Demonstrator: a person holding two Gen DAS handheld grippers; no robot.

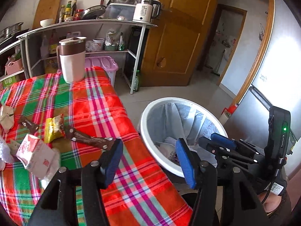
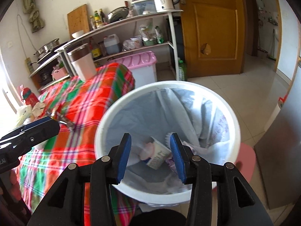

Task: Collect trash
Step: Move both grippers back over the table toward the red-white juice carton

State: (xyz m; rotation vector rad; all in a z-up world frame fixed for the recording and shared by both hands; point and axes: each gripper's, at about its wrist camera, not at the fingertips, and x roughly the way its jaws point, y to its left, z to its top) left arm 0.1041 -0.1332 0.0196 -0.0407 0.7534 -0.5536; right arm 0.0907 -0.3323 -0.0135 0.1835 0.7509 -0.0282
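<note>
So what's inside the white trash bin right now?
The white trash bin holds a pale plastic liner, a tipped paper cup and a pink-white wrapper. Anything beneath them is hidden by the liner folds.

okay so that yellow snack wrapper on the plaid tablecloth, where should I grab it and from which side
Grip the yellow wrapper by its puffed left half, coming down from above with the left hand-held gripper, which is open and empty. It lies flat on the tablecloth, so pinch across the crinkled body. Avoid its right end: the dark brown wrapper seems to overlap it there.
</note>
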